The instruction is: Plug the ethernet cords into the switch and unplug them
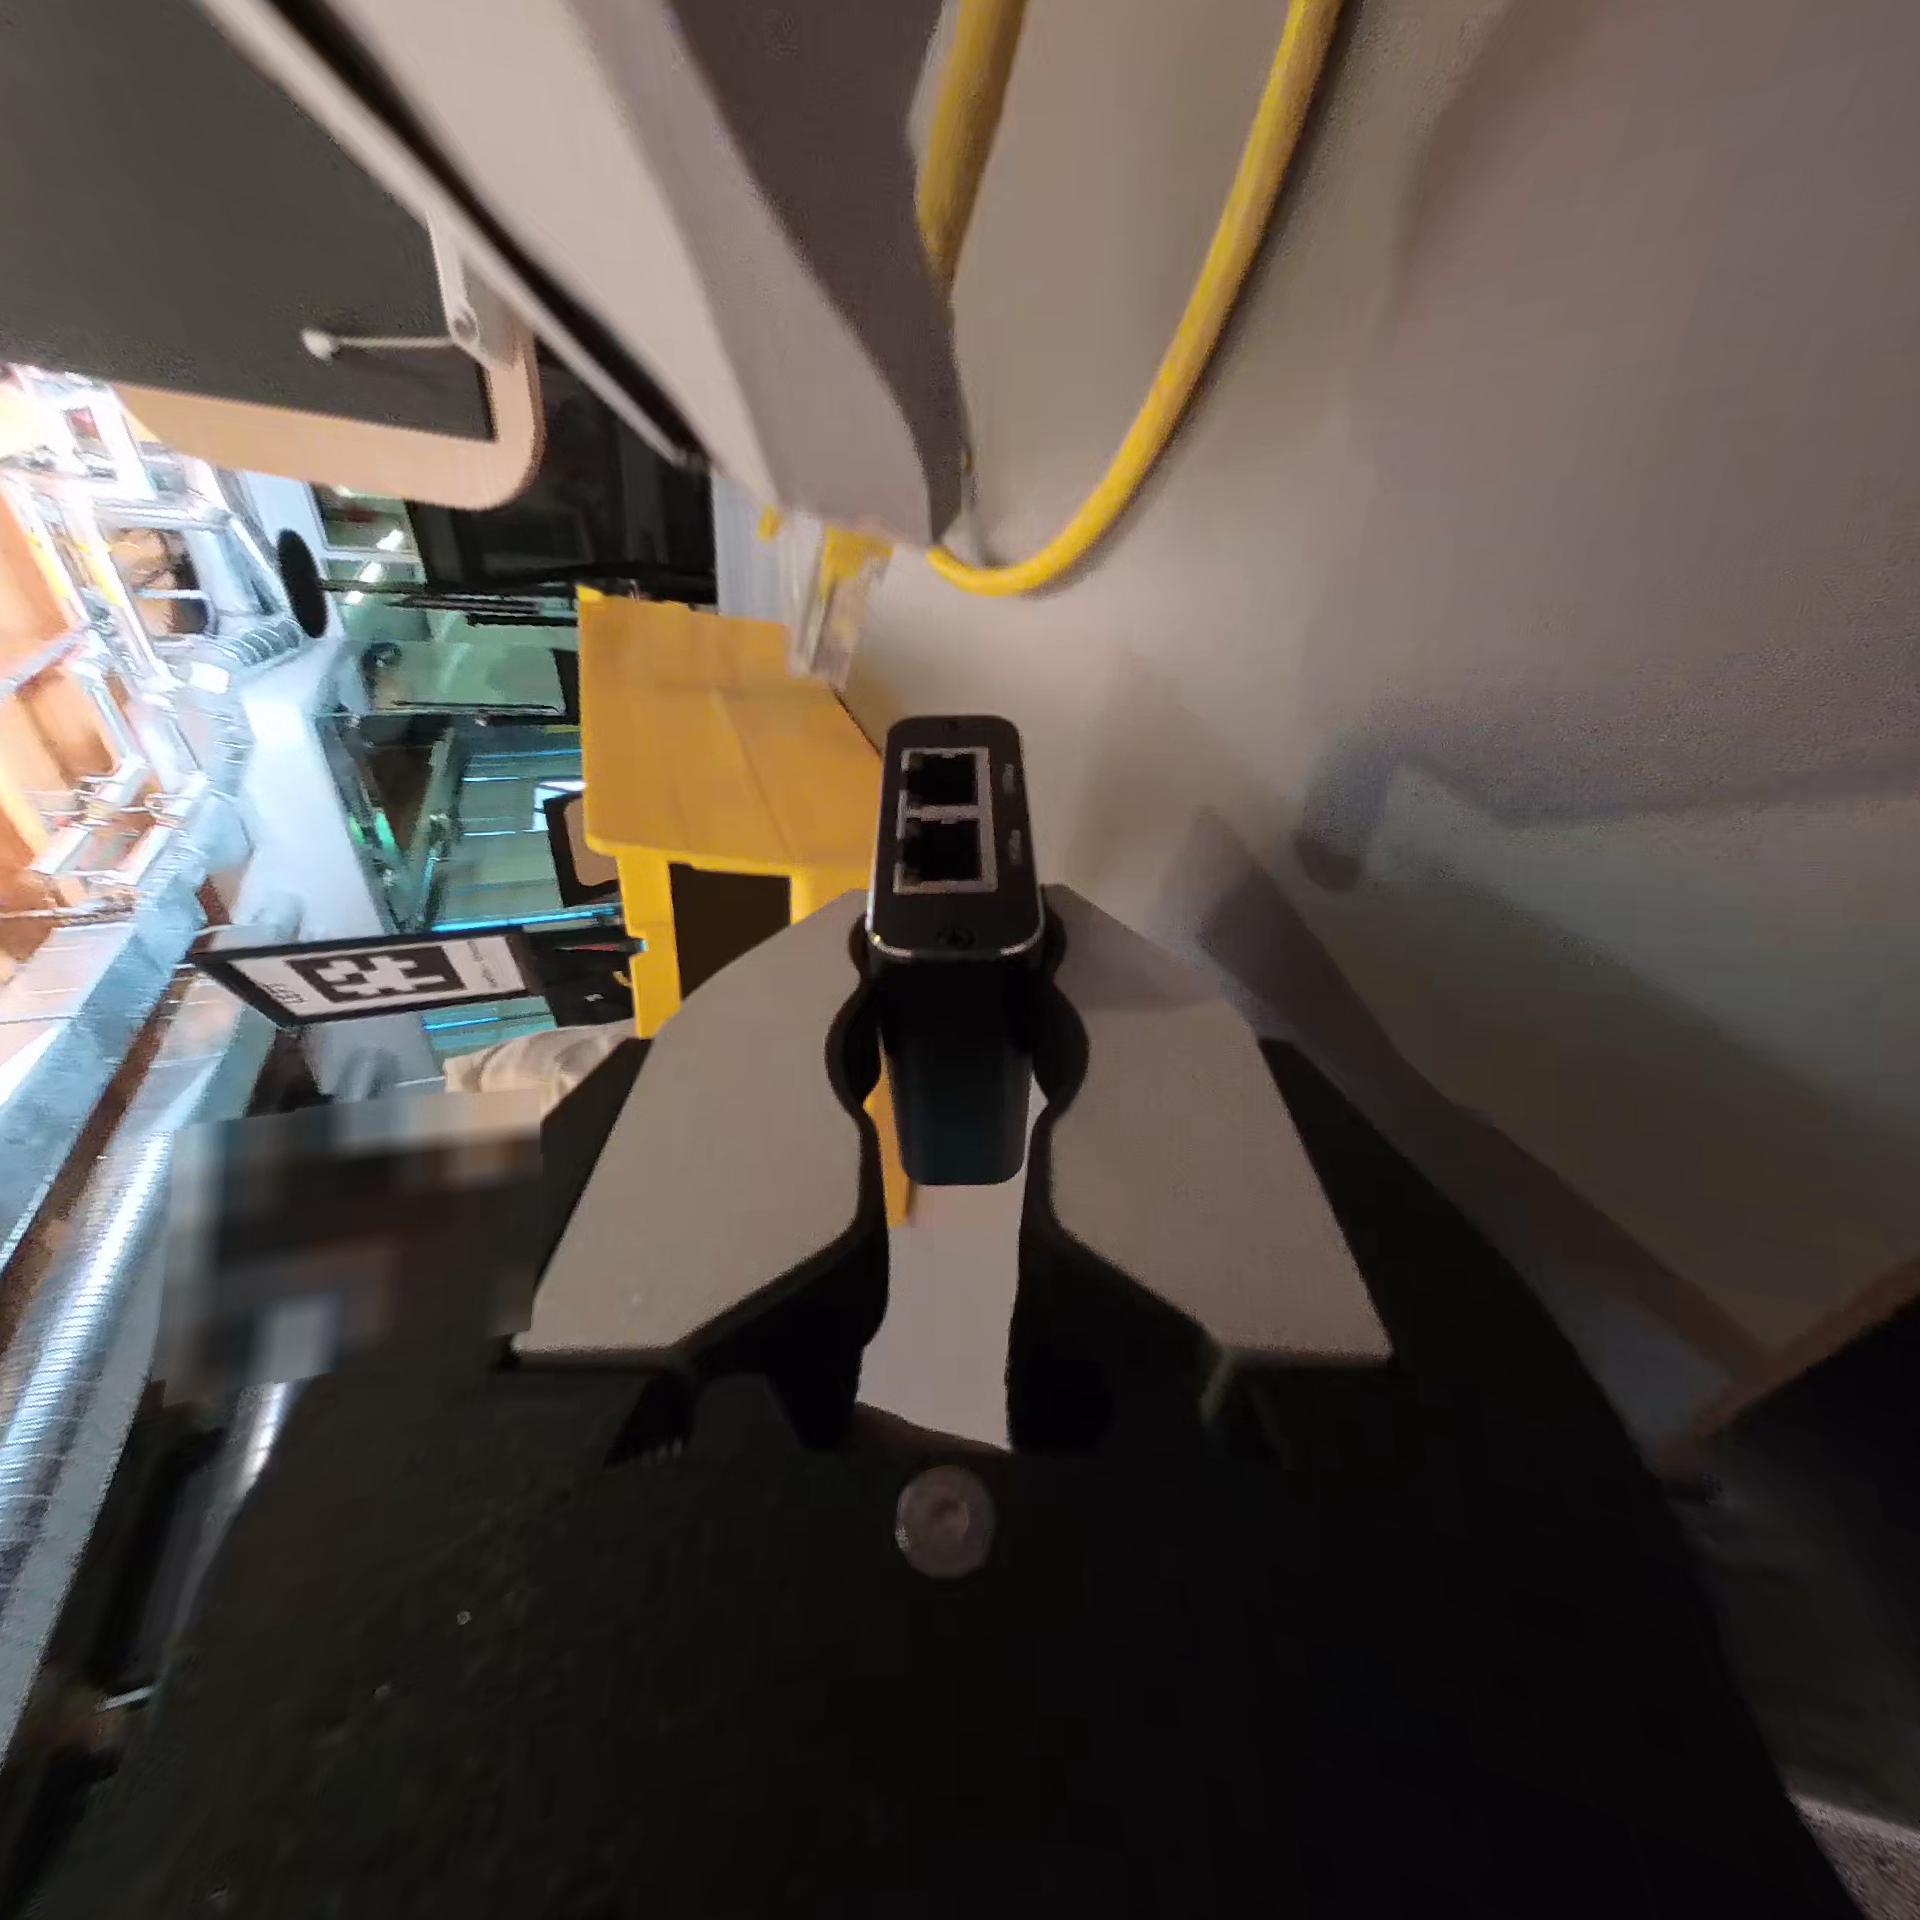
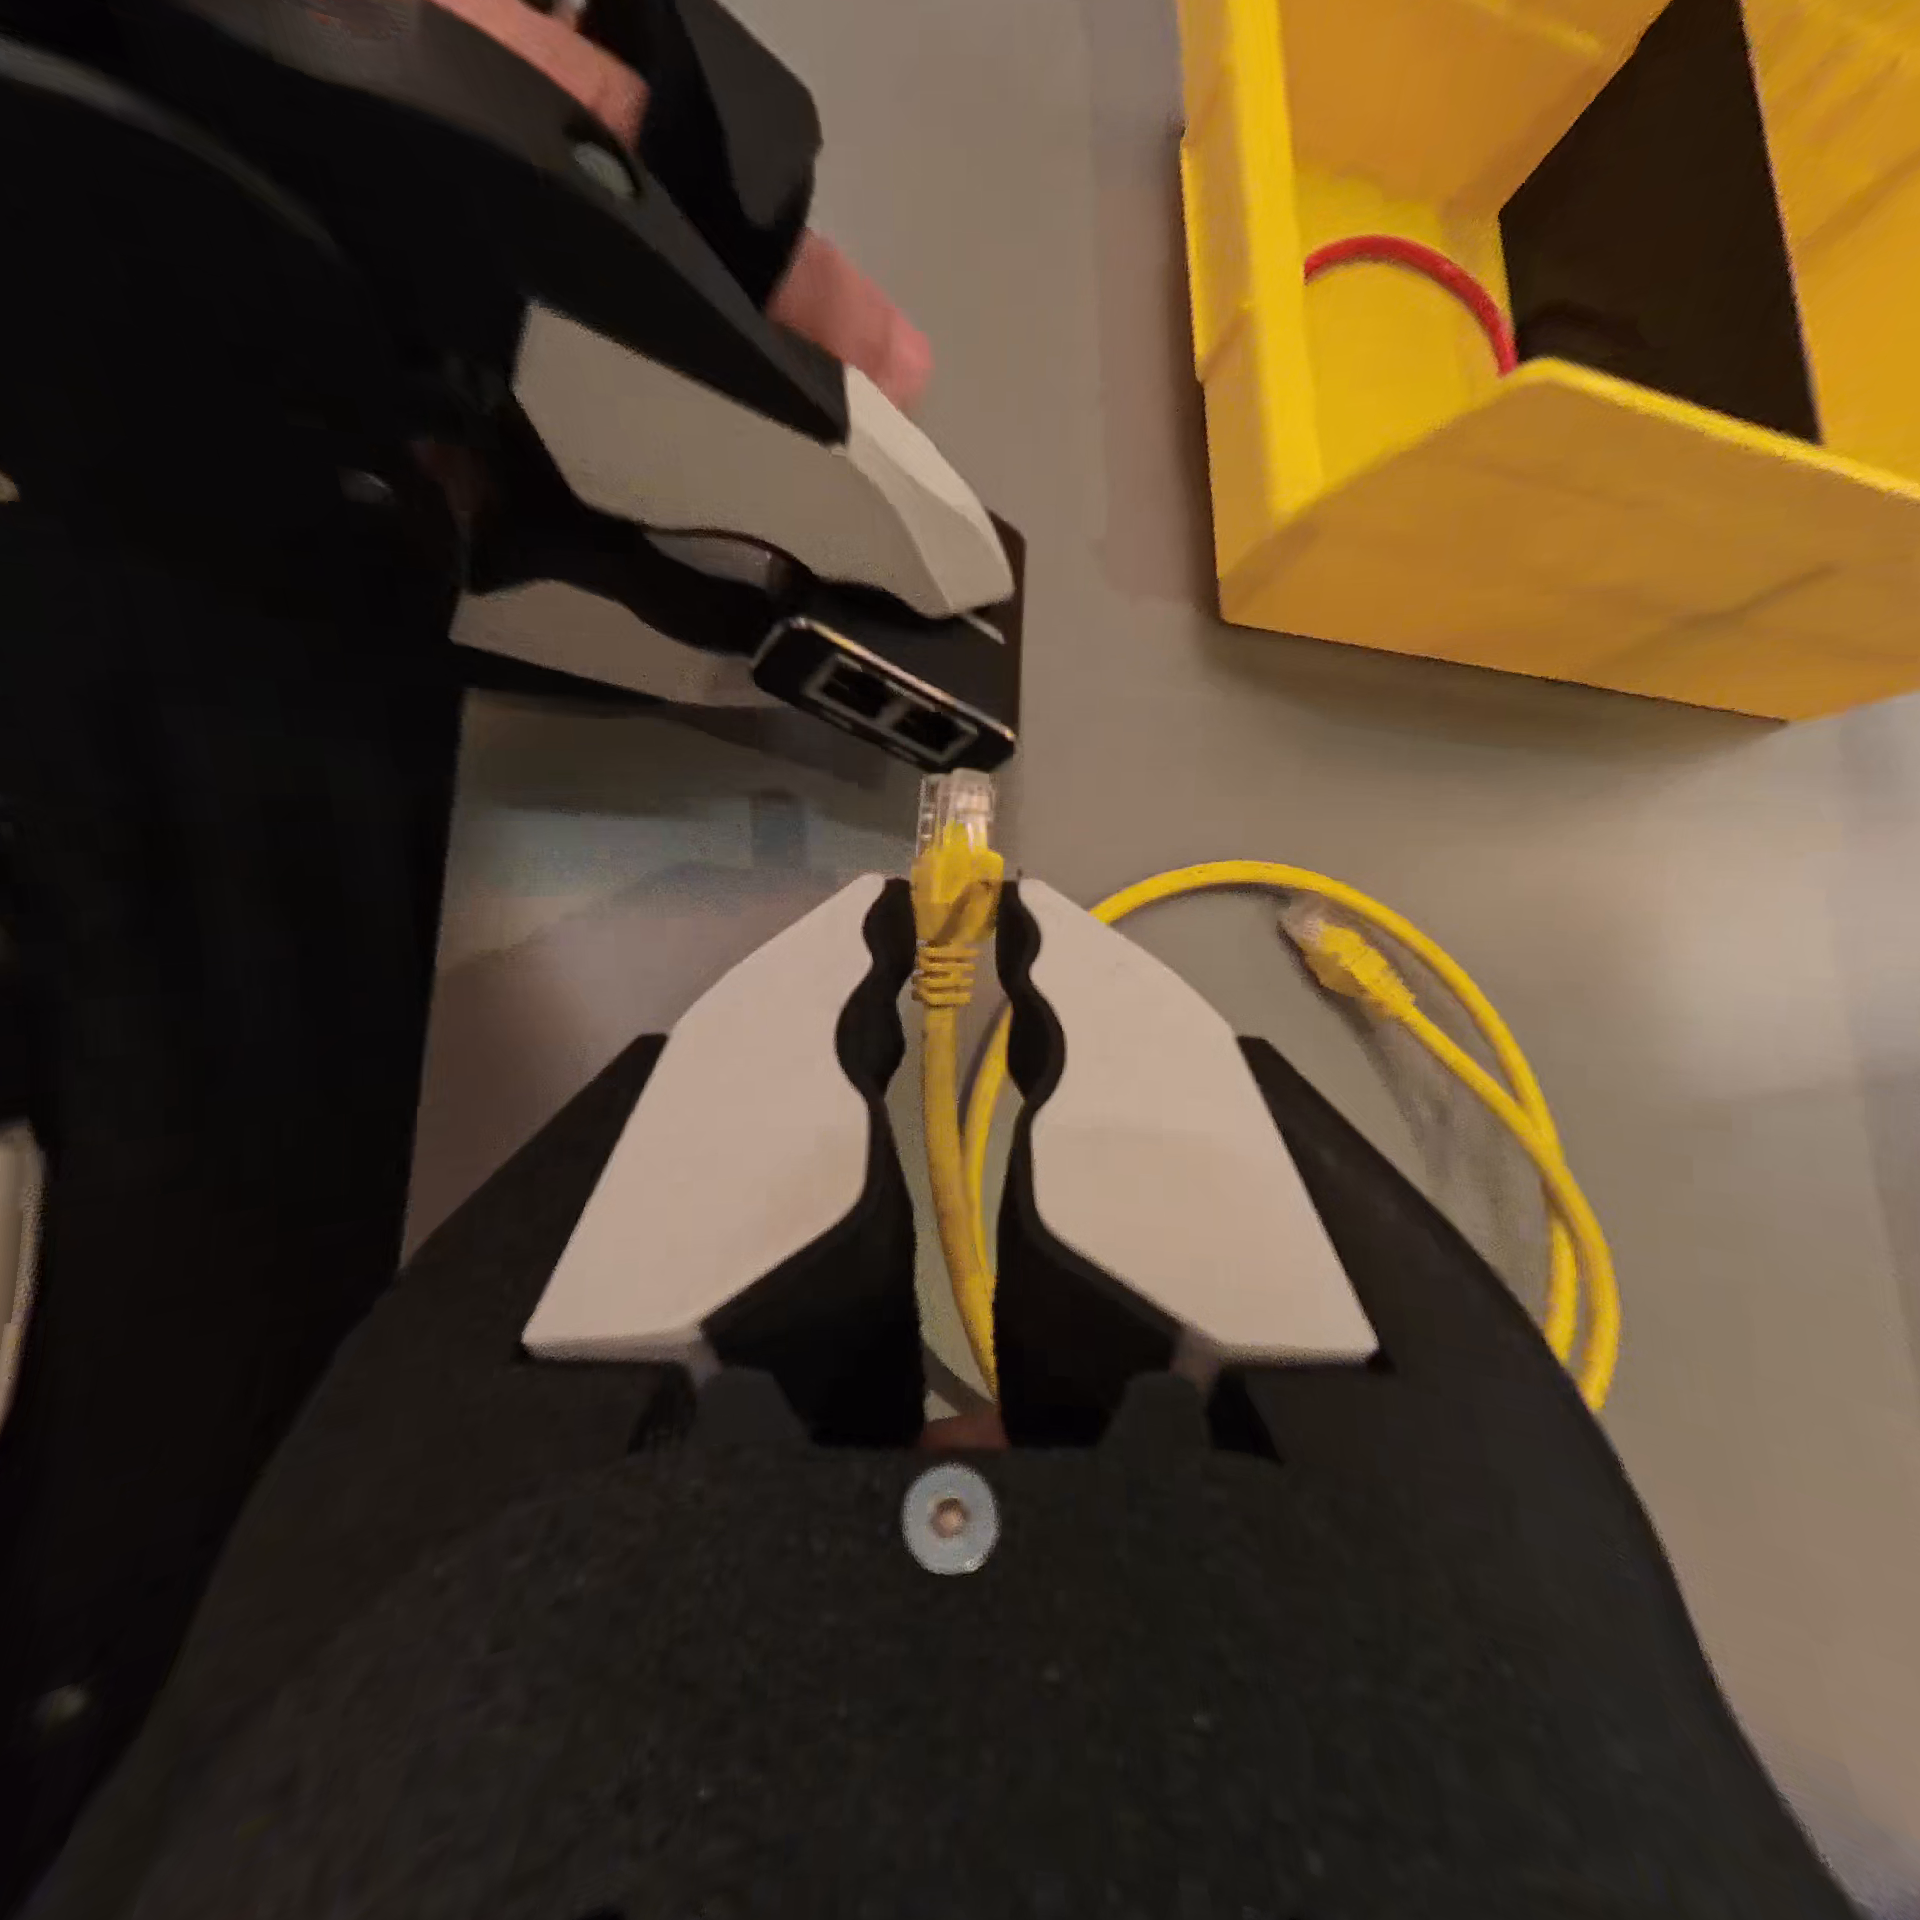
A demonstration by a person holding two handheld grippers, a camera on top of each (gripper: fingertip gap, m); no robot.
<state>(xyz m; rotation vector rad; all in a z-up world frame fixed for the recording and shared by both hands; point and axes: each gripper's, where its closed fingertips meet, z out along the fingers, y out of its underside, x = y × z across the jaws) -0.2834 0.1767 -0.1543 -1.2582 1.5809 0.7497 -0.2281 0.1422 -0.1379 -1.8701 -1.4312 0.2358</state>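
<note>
My left gripper [image 1: 954, 935] is shut on a small black switch [image 1: 951, 831] with two empty ports facing forward. The switch also shows in the right wrist view [image 2: 883, 707], held by the left gripper [image 2: 831, 634] above the table. My right gripper [image 2: 954, 894] is shut on the boot of a yellow ethernet cord [image 2: 951, 904]. Its clear plug [image 2: 956, 805] sits just below the switch's right port, not inserted. The cord's other plug [image 2: 1351, 961] lies on the table. The cord loops on the table in the left wrist view [image 1: 1174, 395].
A yellow box-like stand [image 2: 1507, 540] with a red wire [image 2: 1455, 281] inside stands at the upper right on the grey table [image 2: 1143, 727]. It shows in the left wrist view [image 1: 717, 748] too. A person's hand [image 2: 862, 312] holds the left gripper. The grippers' ends are close to 7 cm from one another.
</note>
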